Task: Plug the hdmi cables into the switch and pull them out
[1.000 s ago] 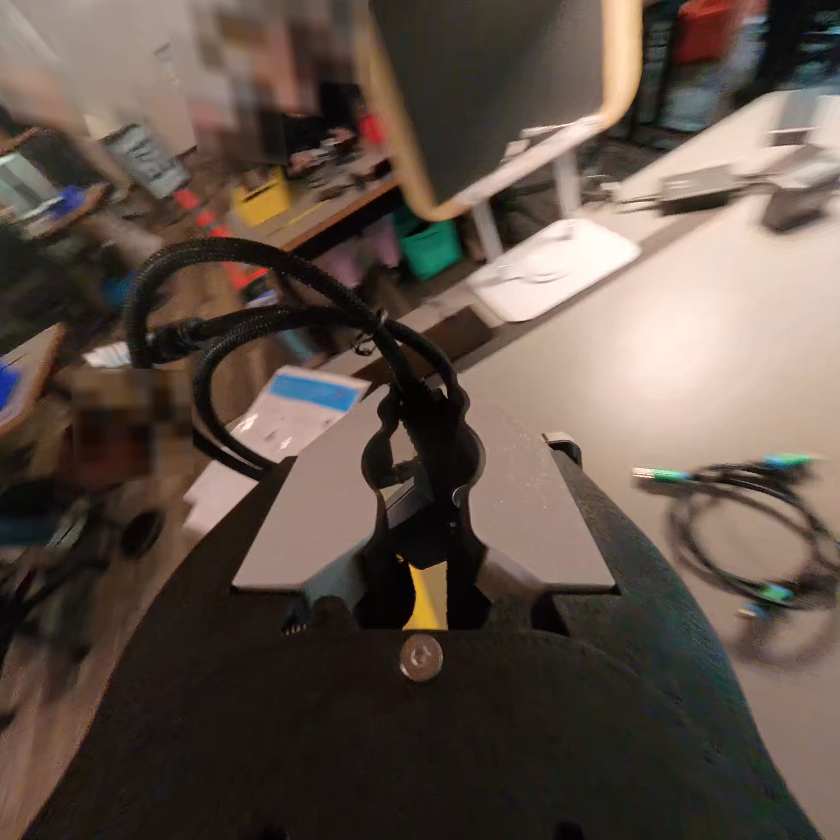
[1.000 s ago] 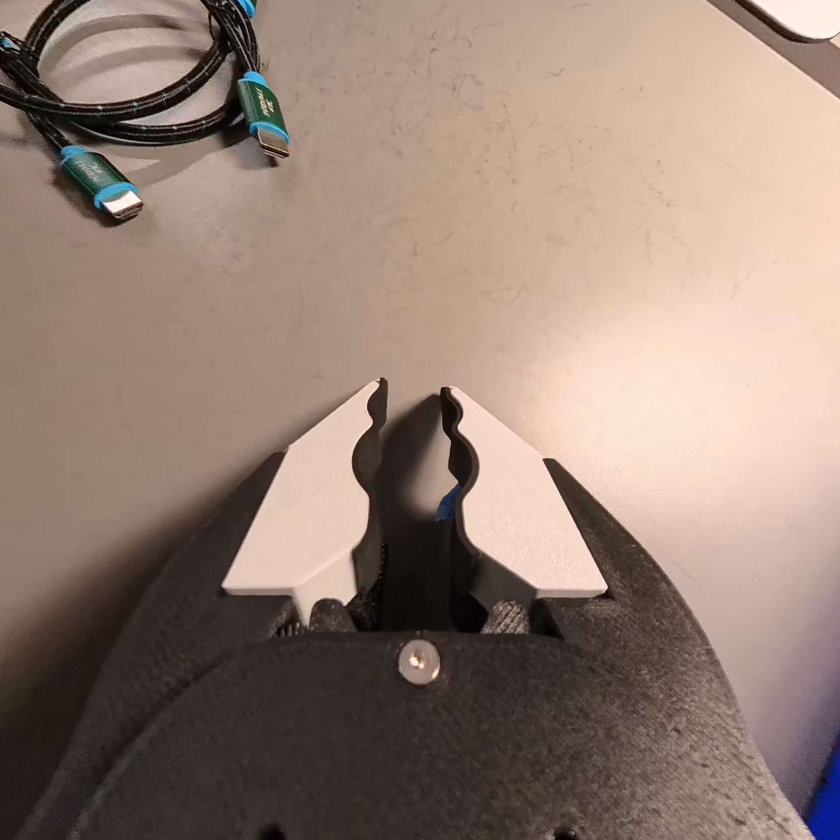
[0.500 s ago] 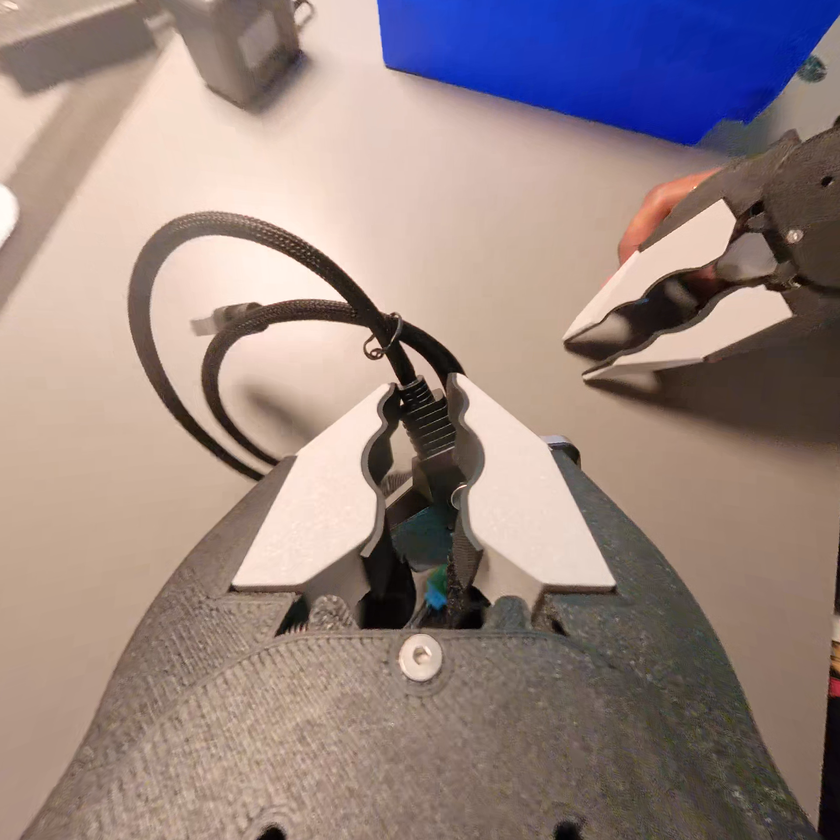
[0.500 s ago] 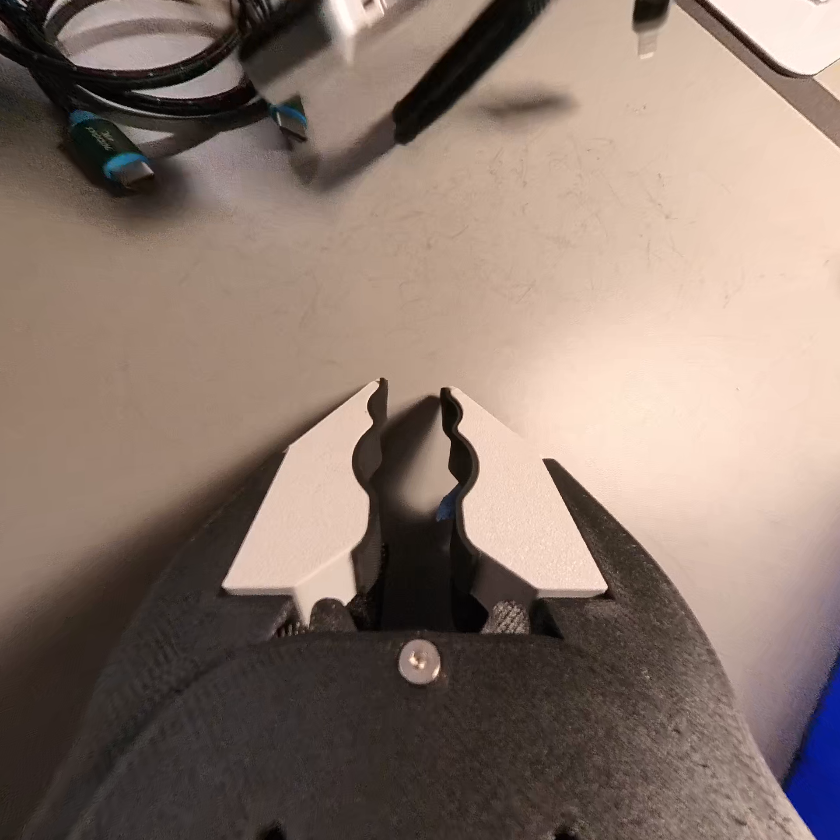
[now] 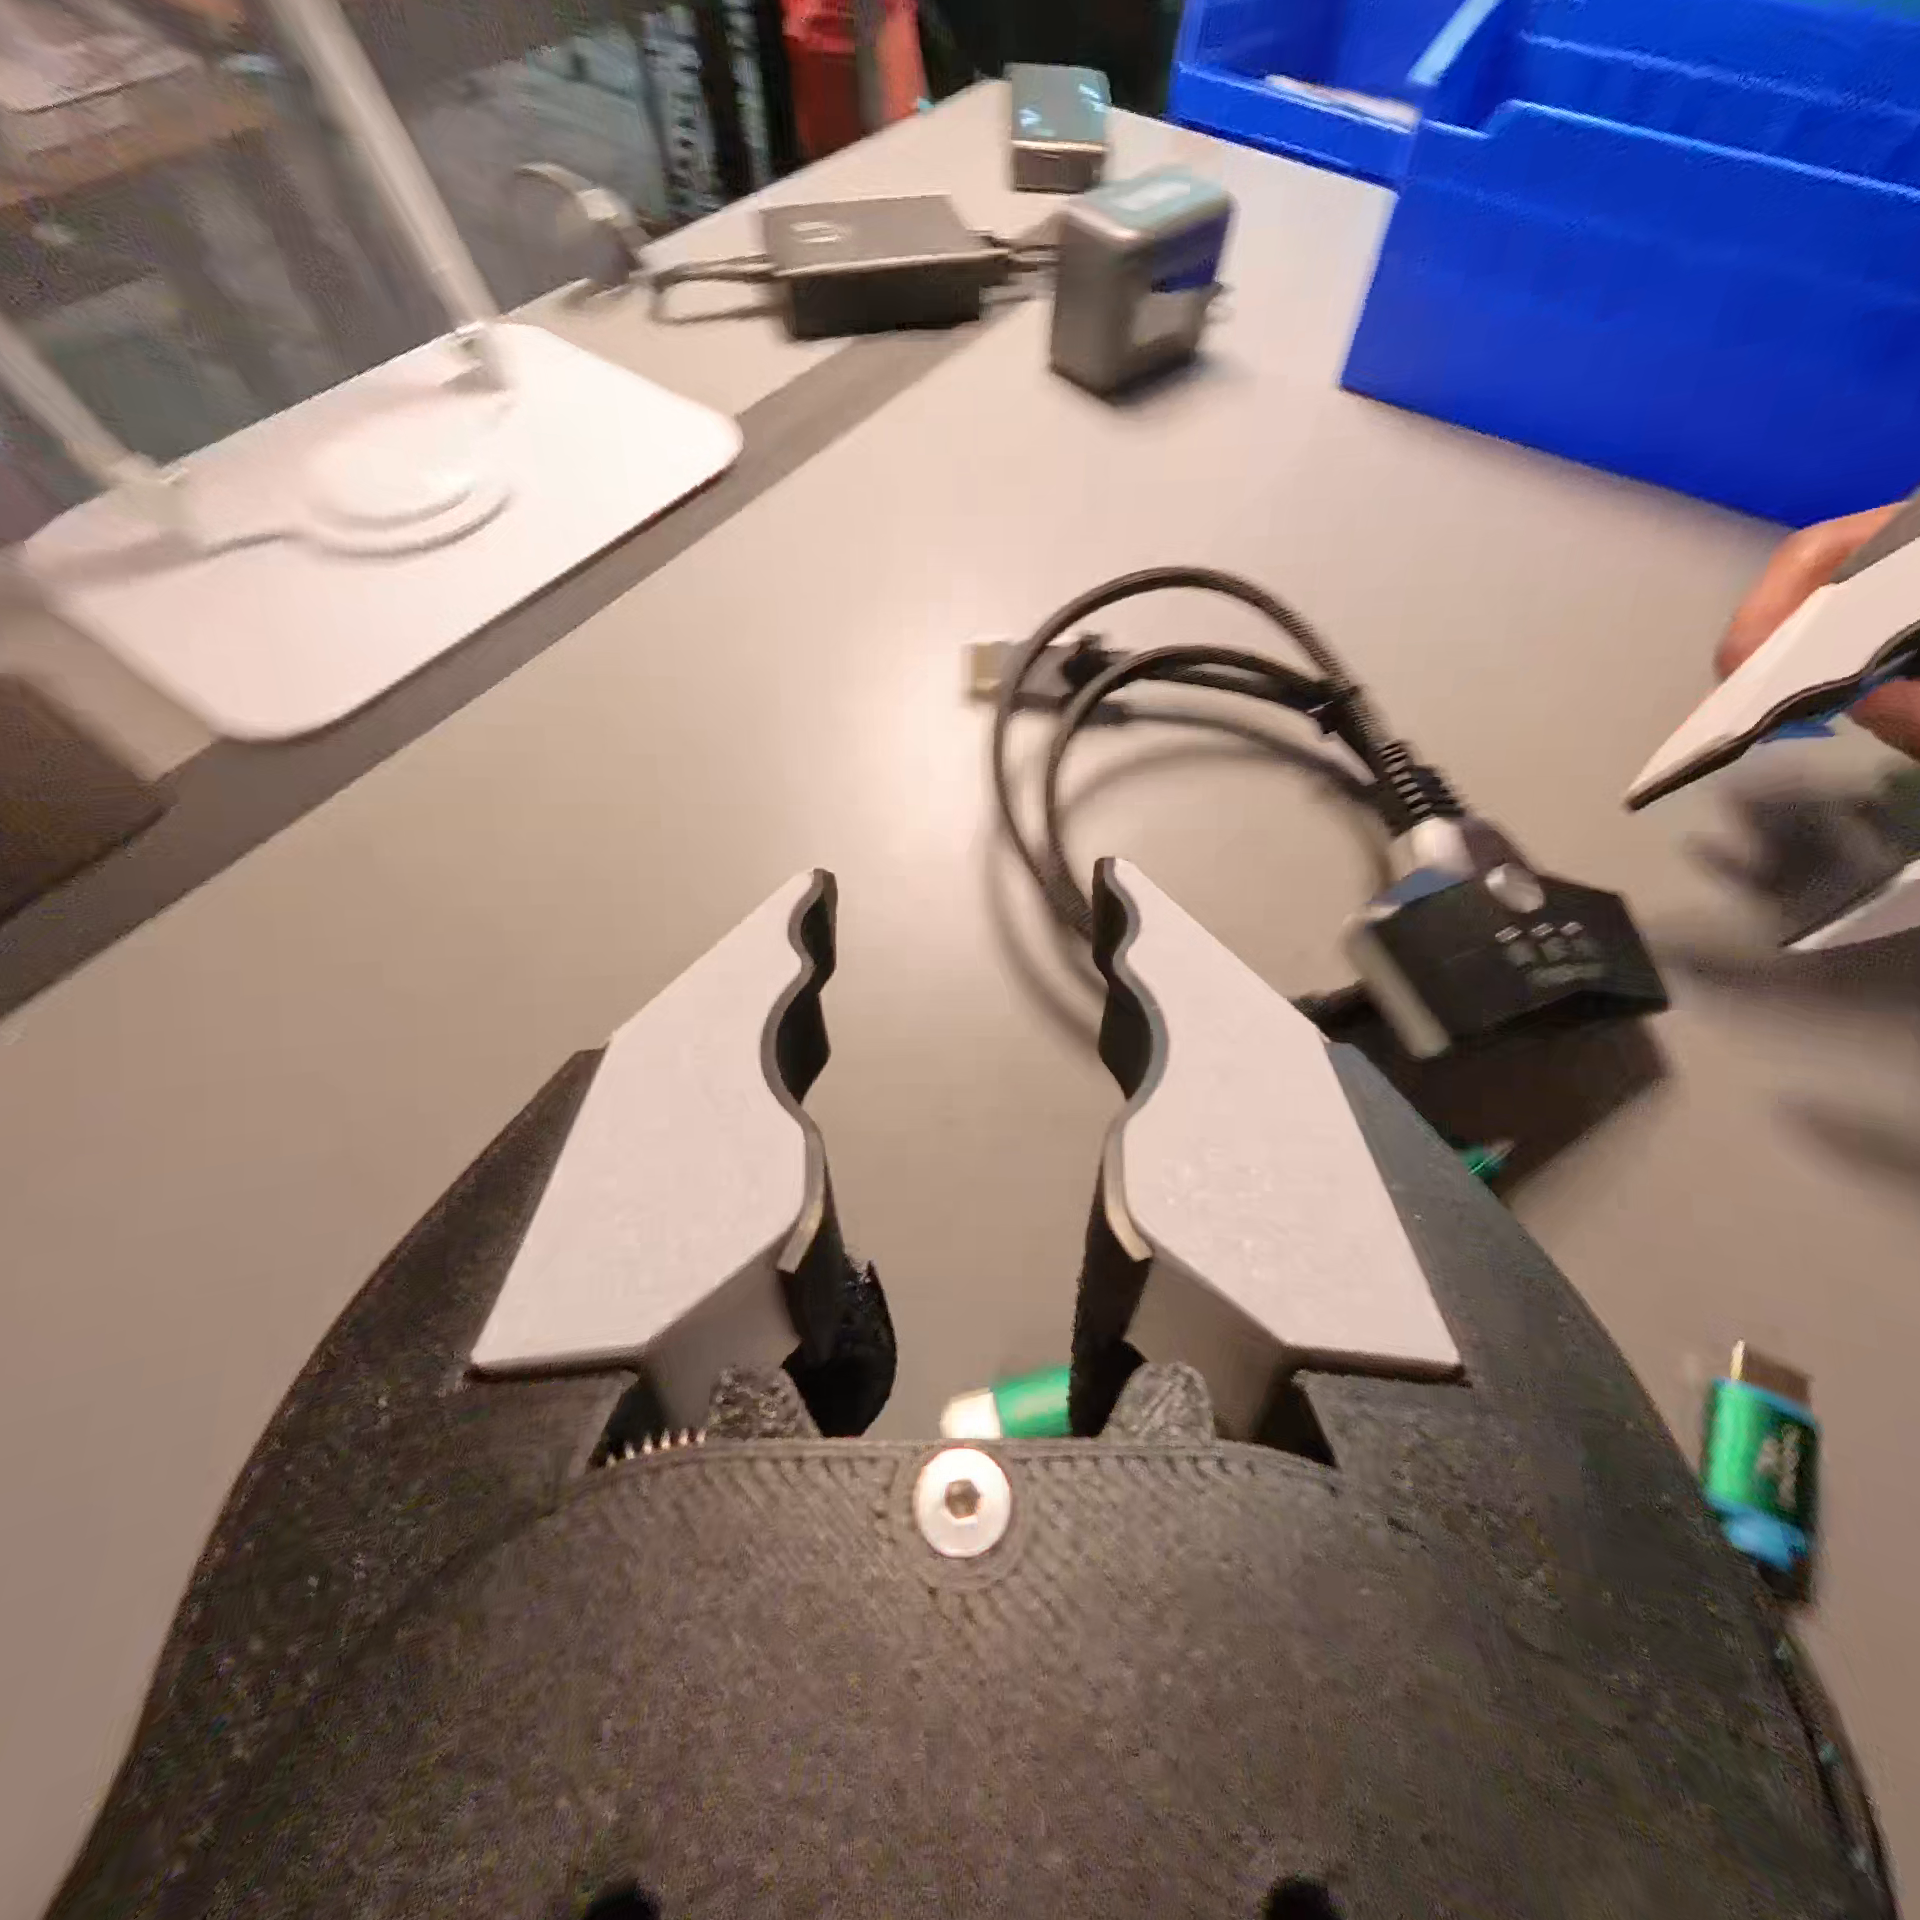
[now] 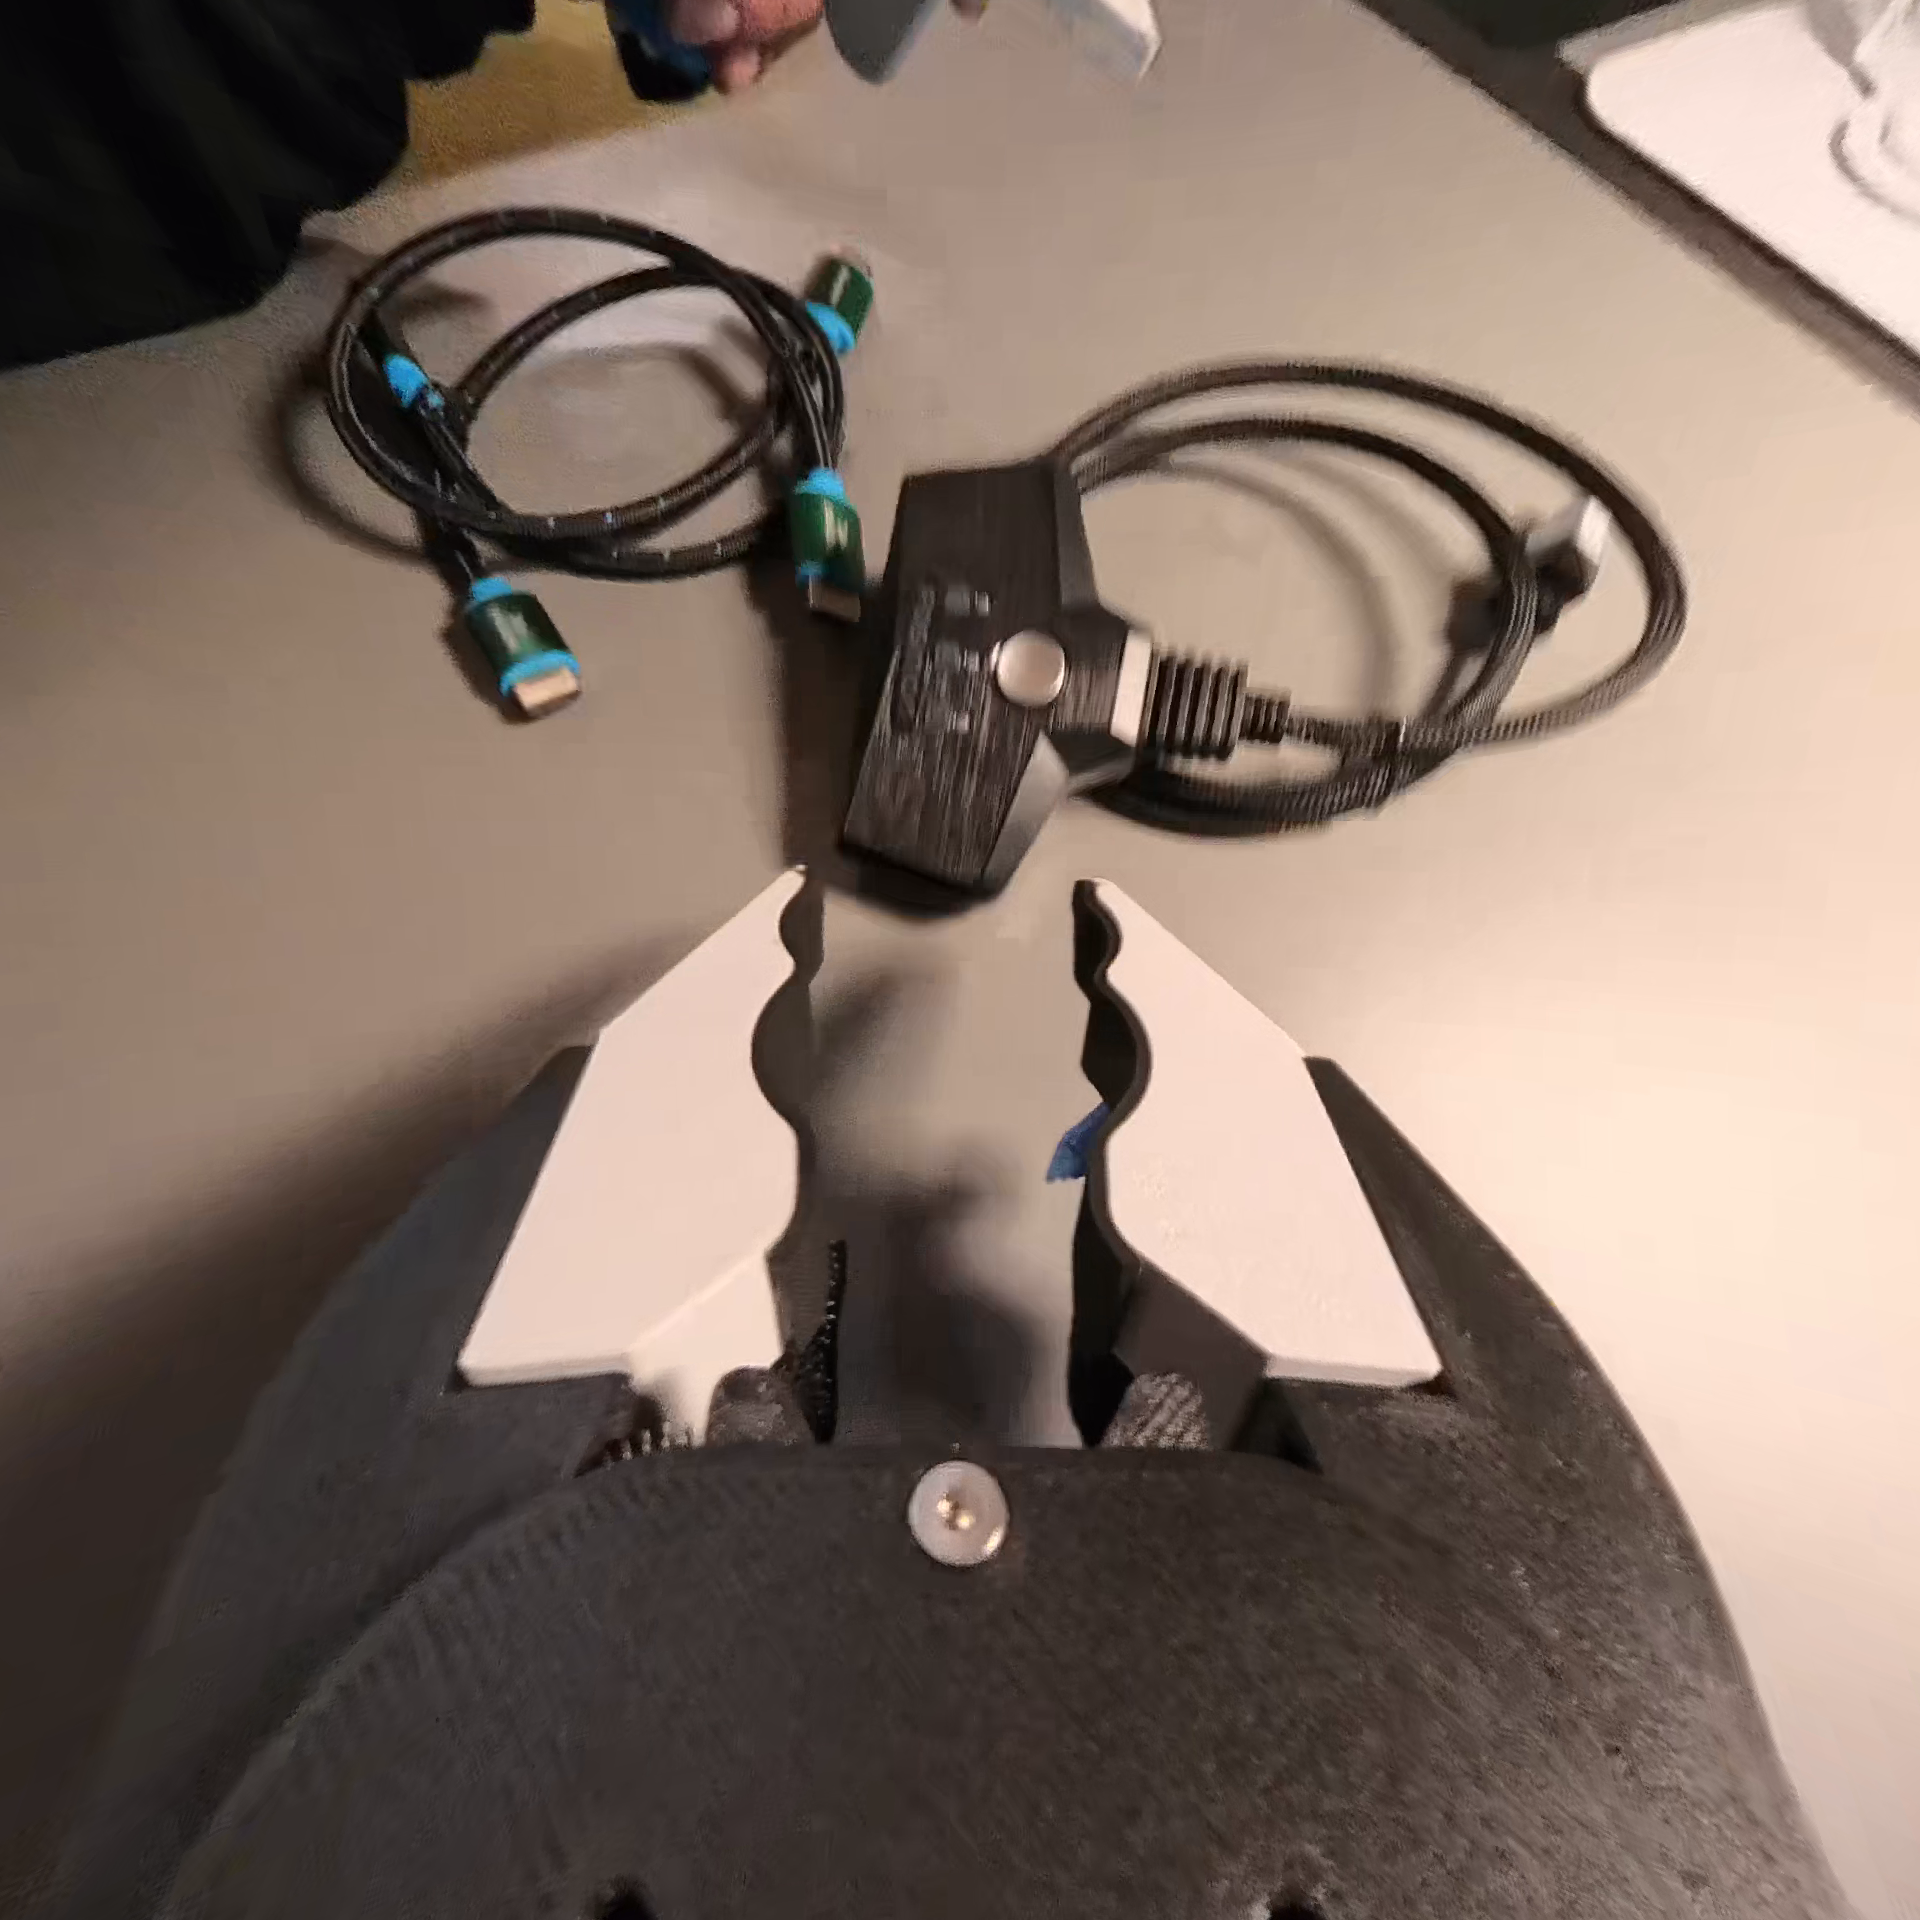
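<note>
The black switch (image 6: 971,686) is lying on the worktop (image 6: 1455,1039) just beyond the right gripper (image 6: 940,894), nothing plugged in — the green-ended hdmi cables (image 6: 582,447) are coiling at its left. Both grippers are spread and empty, the left gripper (image 5: 961,883) too. Plugging is likely just beginning — next, pinching one connector.

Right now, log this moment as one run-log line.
left gripper: open, empty | right gripper: open, empty | switch: on table, no green-plug HDMI cables plugged in | stage: pre-grasp
</note>
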The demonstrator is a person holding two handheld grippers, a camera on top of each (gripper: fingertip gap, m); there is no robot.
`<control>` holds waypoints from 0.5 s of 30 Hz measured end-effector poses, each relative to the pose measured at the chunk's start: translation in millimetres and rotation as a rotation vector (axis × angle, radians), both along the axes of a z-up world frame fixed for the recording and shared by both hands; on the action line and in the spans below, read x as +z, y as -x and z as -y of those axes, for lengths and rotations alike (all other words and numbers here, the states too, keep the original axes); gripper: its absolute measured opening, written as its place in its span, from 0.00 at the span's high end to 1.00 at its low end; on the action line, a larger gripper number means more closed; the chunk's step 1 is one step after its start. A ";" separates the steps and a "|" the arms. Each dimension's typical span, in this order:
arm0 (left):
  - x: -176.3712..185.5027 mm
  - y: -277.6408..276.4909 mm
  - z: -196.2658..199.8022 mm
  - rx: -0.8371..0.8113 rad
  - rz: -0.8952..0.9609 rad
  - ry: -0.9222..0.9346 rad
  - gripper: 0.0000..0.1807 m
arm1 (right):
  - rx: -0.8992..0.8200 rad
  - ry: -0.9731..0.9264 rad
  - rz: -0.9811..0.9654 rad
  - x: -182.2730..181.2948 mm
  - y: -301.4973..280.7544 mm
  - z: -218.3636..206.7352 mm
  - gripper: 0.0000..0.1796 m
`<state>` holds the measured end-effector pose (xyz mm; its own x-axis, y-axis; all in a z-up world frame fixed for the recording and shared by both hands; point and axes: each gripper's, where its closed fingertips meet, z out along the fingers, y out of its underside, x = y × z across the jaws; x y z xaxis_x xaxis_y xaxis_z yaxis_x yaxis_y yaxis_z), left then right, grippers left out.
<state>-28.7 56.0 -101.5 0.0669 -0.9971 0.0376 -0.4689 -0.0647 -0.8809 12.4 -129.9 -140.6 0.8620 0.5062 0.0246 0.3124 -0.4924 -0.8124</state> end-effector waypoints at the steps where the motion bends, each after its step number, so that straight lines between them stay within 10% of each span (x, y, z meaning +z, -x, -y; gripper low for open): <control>1: -4.5 15.4 -12.1 0.035 0.011 0.034 0.72 | 0.028 -0.017 0.025 5.2 4.4 -9.1 0.70; 7: -40.1 79.1 -5.8 -0.062 -0.042 0.394 0.73 | 0.162 0.047 0.300 -10.0 25.9 -63.8 0.62; 15: -47.4 82.9 7.7 -0.145 -0.106 0.299 0.73 | -0.031 -0.084 0.260 -8.1 9.6 -106.5 0.68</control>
